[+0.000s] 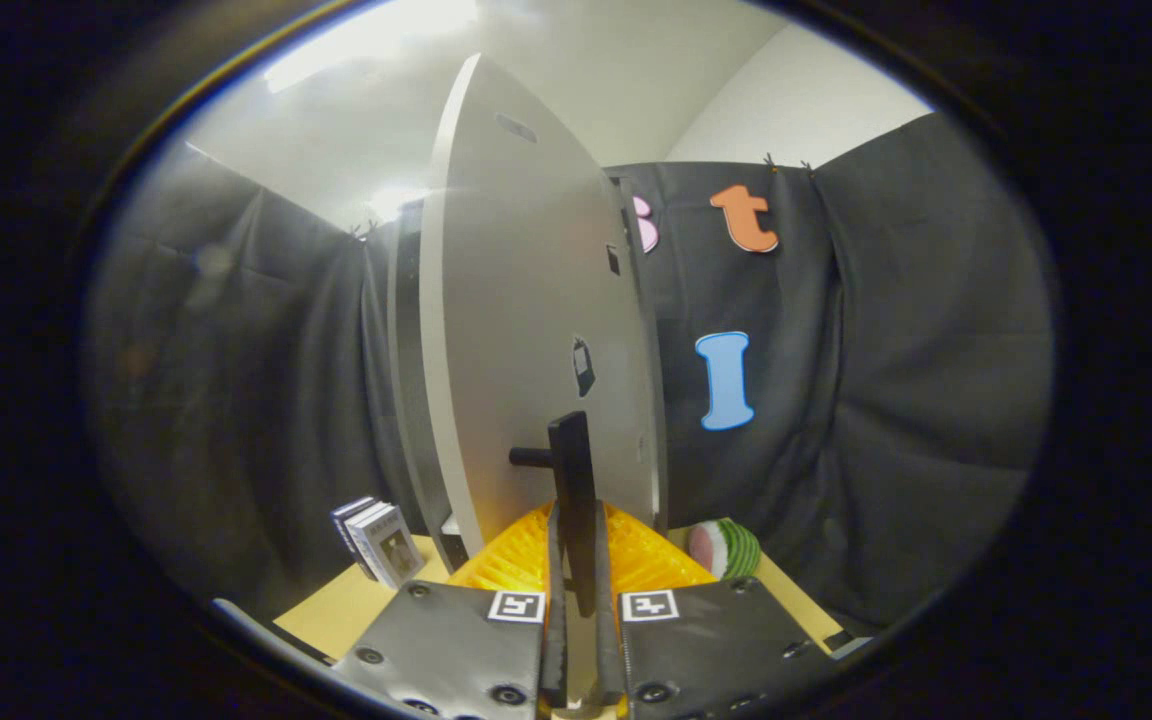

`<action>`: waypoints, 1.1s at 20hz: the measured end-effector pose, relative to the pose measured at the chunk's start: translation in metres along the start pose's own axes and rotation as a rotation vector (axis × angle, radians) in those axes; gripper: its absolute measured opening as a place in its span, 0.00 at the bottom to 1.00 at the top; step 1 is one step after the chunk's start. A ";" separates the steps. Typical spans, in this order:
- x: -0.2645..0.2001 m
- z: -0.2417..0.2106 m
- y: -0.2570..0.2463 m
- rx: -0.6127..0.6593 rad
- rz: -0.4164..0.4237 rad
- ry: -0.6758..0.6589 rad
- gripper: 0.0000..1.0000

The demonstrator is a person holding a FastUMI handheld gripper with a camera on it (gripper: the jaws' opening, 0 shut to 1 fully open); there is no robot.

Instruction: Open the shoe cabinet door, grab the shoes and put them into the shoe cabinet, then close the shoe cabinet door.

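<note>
- Gripper view: the fingers [576,590] are closed tight on the black bar handle [573,490] between them.
- The handle belongs to the pale grey shoe cabinet door [526,330], ajar just ahead.

You have one tall white cabinet door [526,330] ahead, carrying one black bar handle [574,480]. One gripper [576,560] has its two fingers closed on that handle. Two grey books [376,540] stand together, and one sliced watermelon toy [726,548] lies nearby.
</note>
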State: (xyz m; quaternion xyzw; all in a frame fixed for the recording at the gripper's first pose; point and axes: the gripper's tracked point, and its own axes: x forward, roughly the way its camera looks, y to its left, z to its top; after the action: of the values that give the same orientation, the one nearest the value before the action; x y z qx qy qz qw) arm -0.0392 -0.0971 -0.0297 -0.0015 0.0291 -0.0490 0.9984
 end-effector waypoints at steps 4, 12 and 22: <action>-0.003 -0.003 -0.010 0.015 -0.033 0.006 0.13; -0.008 -0.002 -0.044 0.028 -0.150 -0.005 0.12; -0.016 0.000 -0.072 0.038 -0.238 -0.034 0.06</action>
State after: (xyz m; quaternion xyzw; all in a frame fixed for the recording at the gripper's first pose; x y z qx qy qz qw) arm -0.0621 -0.1670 -0.0283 0.0134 0.0107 -0.1677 0.9857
